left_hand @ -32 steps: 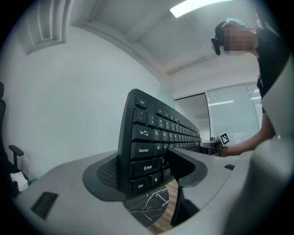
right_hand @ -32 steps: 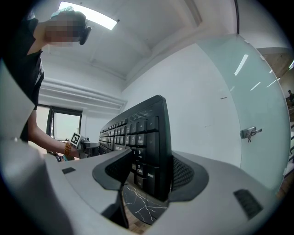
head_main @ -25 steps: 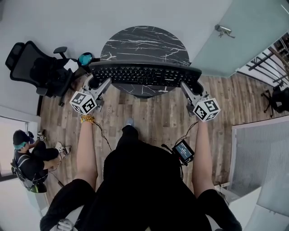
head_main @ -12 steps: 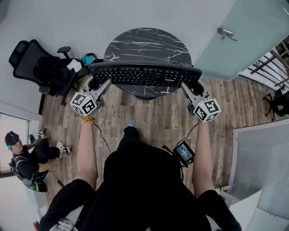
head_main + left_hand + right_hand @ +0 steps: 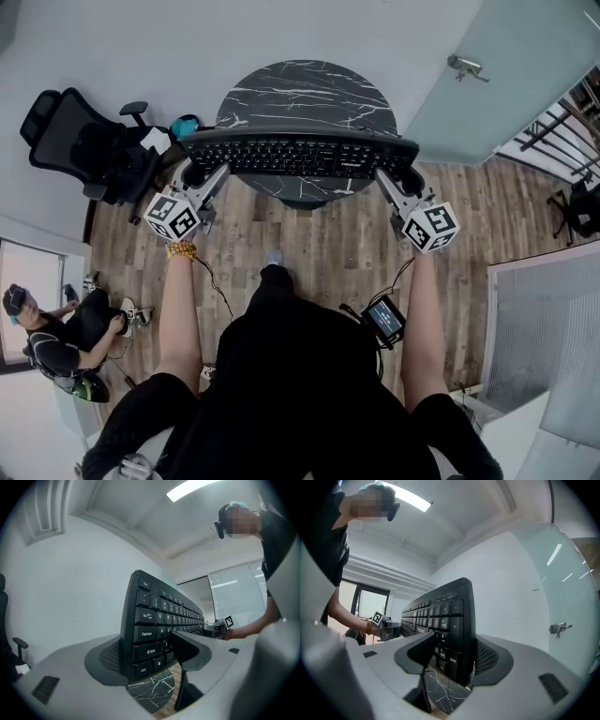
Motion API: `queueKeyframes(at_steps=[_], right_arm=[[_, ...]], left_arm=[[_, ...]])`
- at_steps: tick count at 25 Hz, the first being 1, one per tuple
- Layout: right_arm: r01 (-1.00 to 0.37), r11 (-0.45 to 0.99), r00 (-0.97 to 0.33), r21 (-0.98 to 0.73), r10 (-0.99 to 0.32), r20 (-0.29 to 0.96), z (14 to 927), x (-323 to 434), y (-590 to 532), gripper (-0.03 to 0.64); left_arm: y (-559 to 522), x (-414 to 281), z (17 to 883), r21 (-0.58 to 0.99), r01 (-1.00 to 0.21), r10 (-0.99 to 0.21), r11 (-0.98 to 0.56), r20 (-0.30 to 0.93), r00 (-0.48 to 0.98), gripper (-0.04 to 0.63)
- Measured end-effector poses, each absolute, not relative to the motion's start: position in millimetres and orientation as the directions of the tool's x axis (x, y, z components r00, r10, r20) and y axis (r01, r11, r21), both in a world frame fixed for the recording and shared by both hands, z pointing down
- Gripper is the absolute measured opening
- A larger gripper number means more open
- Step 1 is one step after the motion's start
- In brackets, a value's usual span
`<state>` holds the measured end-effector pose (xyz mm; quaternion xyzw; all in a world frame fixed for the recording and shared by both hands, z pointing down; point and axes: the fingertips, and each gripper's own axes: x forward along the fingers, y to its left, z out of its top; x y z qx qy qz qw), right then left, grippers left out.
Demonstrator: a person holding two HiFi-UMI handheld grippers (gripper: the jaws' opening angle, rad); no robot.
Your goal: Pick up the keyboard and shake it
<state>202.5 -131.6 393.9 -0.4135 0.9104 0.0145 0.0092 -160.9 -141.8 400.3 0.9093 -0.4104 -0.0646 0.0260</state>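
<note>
One black keyboard (image 5: 300,156) sits at the upper centre of the head view, above one round marble table (image 5: 305,89). Two grippers hold it, the left gripper (image 5: 193,176) and the right gripper (image 5: 403,178) each clamped on one end. Legible keys read Caps Lock, Shift, Ctrl and Enter. One office chair (image 5: 80,145) stands at the upper left.
</note>
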Motion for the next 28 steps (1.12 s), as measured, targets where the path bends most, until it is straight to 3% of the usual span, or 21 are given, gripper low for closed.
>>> queueKeyframes(at_steps=[28], right_arm=[[-0.735,0.660,-0.670,0.154,-0.742,-0.020,390.4,178.6,-122.1,0.242]], left_arm=[[-124.7,-181.0,404.5,0.072,-0.743,-0.746,-0.666,-0.078,0.661,0.305]])
